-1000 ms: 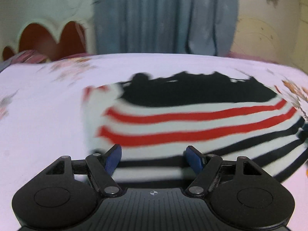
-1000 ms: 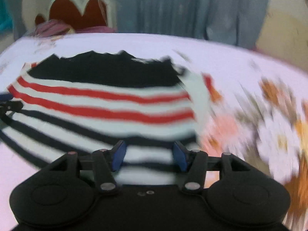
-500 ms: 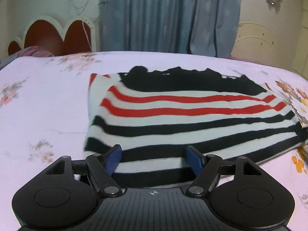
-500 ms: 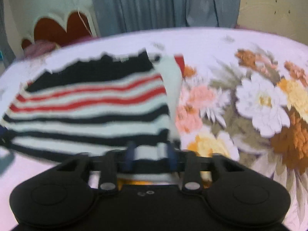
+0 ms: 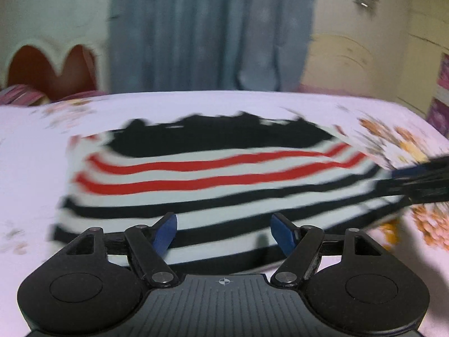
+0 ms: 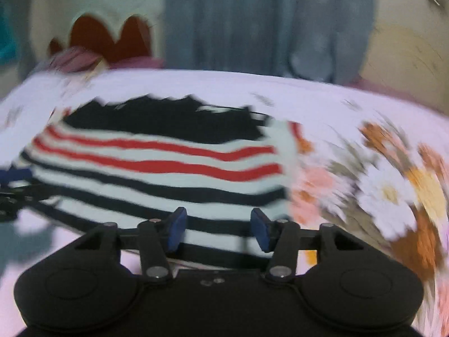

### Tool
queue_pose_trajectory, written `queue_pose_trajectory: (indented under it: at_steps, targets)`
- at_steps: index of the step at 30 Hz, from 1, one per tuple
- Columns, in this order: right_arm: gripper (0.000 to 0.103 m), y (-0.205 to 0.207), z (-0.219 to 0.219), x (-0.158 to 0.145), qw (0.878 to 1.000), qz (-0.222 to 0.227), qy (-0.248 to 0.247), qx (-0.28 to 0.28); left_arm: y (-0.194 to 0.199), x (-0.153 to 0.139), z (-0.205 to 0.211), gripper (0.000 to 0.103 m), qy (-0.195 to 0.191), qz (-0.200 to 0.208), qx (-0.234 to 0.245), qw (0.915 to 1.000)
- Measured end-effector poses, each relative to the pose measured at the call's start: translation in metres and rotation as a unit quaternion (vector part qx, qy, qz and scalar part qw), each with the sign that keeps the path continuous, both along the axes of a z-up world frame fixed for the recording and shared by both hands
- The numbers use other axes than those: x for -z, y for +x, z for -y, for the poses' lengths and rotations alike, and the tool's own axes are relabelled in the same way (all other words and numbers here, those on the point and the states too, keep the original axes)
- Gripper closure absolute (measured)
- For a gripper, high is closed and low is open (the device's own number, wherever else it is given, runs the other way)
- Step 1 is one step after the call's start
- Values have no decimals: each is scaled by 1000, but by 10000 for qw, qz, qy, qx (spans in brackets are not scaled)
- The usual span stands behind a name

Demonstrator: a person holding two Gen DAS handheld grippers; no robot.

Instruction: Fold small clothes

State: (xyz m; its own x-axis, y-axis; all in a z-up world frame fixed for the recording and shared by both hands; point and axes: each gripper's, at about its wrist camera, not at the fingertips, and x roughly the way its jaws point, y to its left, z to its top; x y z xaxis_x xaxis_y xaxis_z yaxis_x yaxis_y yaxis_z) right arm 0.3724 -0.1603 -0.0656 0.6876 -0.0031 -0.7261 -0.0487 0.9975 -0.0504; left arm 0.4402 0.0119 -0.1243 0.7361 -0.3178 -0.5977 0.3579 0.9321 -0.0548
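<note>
A small striped garment [image 5: 202,185], white with red and black stripes and a black far band, lies flat on the bed; it also shows in the right wrist view [image 6: 157,168]. My left gripper [image 5: 224,231] is open and empty over the garment's near hem, left part. My right gripper [image 6: 217,230] is open and empty over the near hem, right part. The right gripper shows at the right edge of the left wrist view [image 5: 421,179]. The left gripper shows at the left edge of the right wrist view [image 6: 14,185]. Both views are blurred.
The bed sheet [image 5: 31,168] is pale pink with a large flower print on the right [image 6: 393,191]. A scalloped headboard [image 5: 50,67] and grey curtains [image 5: 207,31] stand beyond the bed. A cream wardrobe [image 5: 378,56] is at the far right.
The right gripper, half shut half a second ago, has opened again and swung back left over the hem. The left gripper stays open and has shifted slightly.
</note>
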Motion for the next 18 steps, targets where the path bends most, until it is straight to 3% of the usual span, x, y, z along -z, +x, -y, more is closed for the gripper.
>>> queue_pose_trajectory:
  at_steps: [2,5,9,11,14,17,18]
  targets:
    - [61,8,-12,11,9996,-210,80,-184,3,7,19,30,57,-125,126,9998]
    - [61,7,-23,34,9977,-590,-255,-197,10,24,29,30,295,-474,82,9984]
    - [61,-12,-18,32,9977,-654,-166,-90,-1,19,10,30,271,-398,132,9988]
    - [62,-16,-14,22,9985,-495,-153,-153,-5,13,-11,30,273,-172,-108,9994]
    - [62,-18,16,6,9986,-129,83,498,-2,14,-45,30,226,-139,-542,9982]
    - [60,-15,41,11,9941,-171,-174,1056,5,18,-67,30,195,-213,-823,9962]
    - [63,-15,48,15,9936,-270,-49,1098,6,18,-70,30,179,-227,-859,9959]
